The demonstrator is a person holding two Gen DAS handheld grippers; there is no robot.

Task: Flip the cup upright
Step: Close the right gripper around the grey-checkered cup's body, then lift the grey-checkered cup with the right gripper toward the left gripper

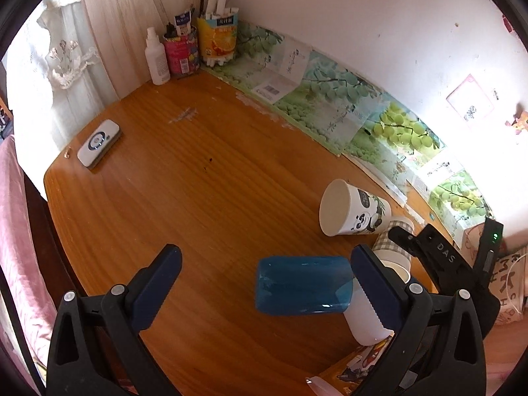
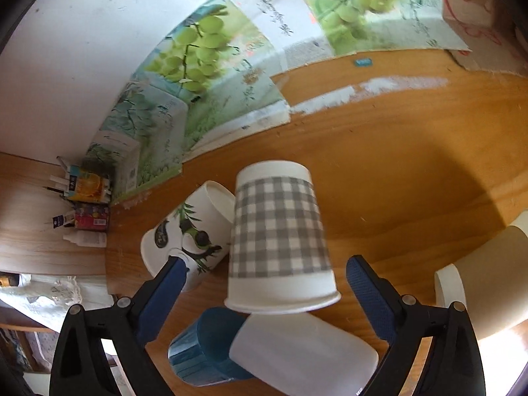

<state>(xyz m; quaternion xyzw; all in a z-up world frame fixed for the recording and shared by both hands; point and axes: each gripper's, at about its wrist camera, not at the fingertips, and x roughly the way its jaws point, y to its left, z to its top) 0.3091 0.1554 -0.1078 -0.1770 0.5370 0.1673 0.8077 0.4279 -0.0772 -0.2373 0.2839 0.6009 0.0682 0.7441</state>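
The gingham paper cup (image 2: 280,231) sits between my right fingers (image 2: 262,272), which are spread wide and touch nothing; its rim points toward me and its closed base away, though I cannot tell whether it lies on its side or stands mouth down. From my left wrist I see only part of it (image 1: 394,247), half hidden behind my right tool. Just beside its left flank lies the panda paper cup (image 2: 188,231) on its side, the two touching or nearly so; in the left view it is (image 1: 349,209), its open mouth facing left. Nearer to me, by the gingham cup's rim, a frosted white plastic cup (image 2: 307,353) and a blue plastic cup (image 2: 204,349) lie on their sides, overlapping. In the left view the blue one (image 1: 302,285) lies between my left fingers (image 1: 264,274), which are also wide apart and hold nothing. All four rest on the wooden worktop (image 1: 198,198). Grape-printed cartons (image 1: 330,105) line the wall, pen holders (image 1: 201,43) fill the far corner beside a white spray bottle (image 1: 157,56), and a small white device (image 1: 98,143) lies near the left edge.
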